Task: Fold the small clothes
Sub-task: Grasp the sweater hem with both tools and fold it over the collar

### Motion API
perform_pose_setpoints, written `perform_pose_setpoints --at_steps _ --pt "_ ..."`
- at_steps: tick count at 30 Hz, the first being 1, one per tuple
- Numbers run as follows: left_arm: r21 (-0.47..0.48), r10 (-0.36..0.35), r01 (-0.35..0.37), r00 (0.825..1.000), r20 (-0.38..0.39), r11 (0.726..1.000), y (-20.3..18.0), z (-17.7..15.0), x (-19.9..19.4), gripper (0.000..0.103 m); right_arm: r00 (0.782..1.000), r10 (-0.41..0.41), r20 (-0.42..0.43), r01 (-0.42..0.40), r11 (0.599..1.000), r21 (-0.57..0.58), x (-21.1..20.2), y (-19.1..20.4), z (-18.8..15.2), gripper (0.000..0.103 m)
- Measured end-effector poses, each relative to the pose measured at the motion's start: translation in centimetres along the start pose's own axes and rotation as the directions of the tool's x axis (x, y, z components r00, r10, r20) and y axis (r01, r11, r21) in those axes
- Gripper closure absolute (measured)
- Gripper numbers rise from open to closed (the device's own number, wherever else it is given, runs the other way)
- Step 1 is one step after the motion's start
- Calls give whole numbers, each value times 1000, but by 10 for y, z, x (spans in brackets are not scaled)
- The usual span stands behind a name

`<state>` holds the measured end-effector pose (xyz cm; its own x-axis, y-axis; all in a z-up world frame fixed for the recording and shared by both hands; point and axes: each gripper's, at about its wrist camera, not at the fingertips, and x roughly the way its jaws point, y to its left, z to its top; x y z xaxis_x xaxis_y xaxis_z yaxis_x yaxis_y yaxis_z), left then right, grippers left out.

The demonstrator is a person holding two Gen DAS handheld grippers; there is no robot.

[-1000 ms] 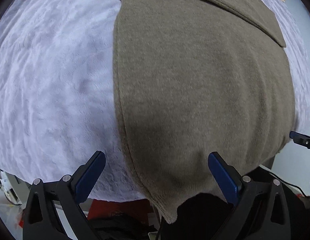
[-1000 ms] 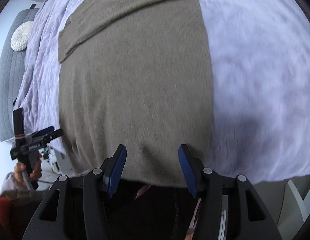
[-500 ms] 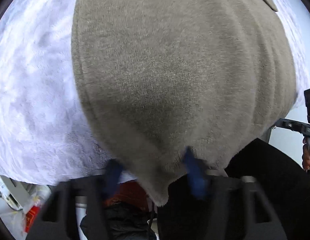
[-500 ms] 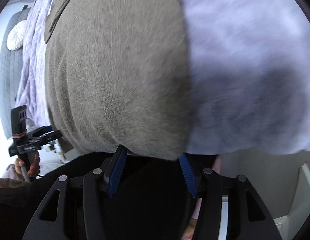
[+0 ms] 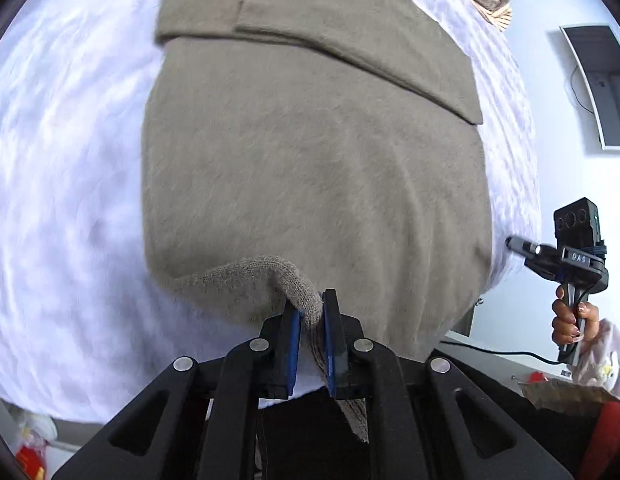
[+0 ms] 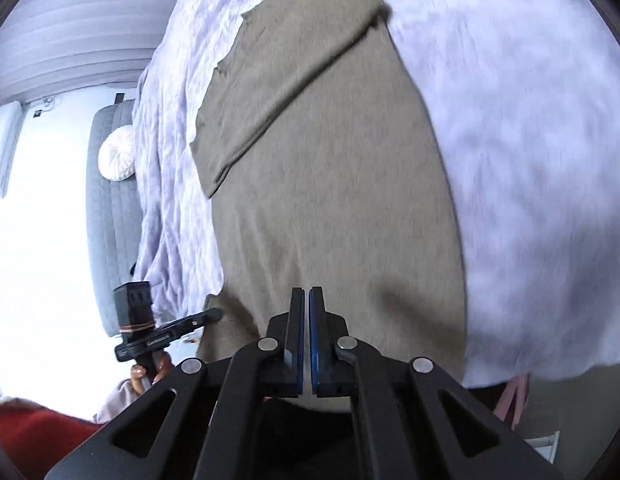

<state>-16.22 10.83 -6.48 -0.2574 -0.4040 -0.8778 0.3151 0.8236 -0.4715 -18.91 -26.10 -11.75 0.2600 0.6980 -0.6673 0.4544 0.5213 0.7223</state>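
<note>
Left wrist view, far left: fluffy pale lavender bed blanket, spread wide under everything. Centre: taupe-brown knitted sweater, laid flat on the bed, 1 sleeve folded across its upper part, hem at the near edge of the bed. Near hem corner lifted and curled back over the body of the garment. Left gripper with blue-padded fingers closed tight on that curled hem, knit pinched between the 2 pads and hanging out below them. Far right: right hand on the handle of the other black tool, beside the sweater's right edge.

Right wrist view, left: grey quilted headboard with a round white cushion, and the left hand holding its tool. Centre: right gripper at the sweater's near hem, pads pressed almost together with only a thin slit between; whether any knit is caught there, cannot tell.
</note>
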Motion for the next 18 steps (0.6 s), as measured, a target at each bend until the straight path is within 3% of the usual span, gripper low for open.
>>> perform_pose_setpoints --at_steps 3,5,6,7,10,14,15,17,18 --pt "34 30 -29 999 -31 999 -1 5 11 91 983 -128 -130 126 992 -21 13 -7 -8 98" --pt "36 29 -27 999 -44 999 2 9 13 91 955 -233 -182 225 972 -66 17 -17 -24 75" --pt "34 27 -26 998 -49 999 3 9 12 91 943 -259 -207 248 966 -79 22 -23 -33 49" --pt "33 29 -27 998 -51 999 3 11 14 91 937 -262 -231 250 965 -80 26 -29 -39 41" --pt "22 40 -39 997 -72 999 10 15 19 91 915 -297 -271 287 955 -77 43 -52 -55 41" --pt "28 70 -67 992 -107 997 10 11 24 91 927 -273 -257 267 962 -58 70 -74 -62 42" --pt "34 78 -74 990 -115 997 13 7 20 91 936 -254 -242 251 967 -44 73 -78 -62 46" --pt "38 76 -72 990 -117 997 15 2 11 91 961 -159 -226 169 985 25 73 -80 -62 86" --pt "35 61 -57 992 -107 998 14 2 6 91 971 -115 -211 128 991 48 67 -76 -65 98"
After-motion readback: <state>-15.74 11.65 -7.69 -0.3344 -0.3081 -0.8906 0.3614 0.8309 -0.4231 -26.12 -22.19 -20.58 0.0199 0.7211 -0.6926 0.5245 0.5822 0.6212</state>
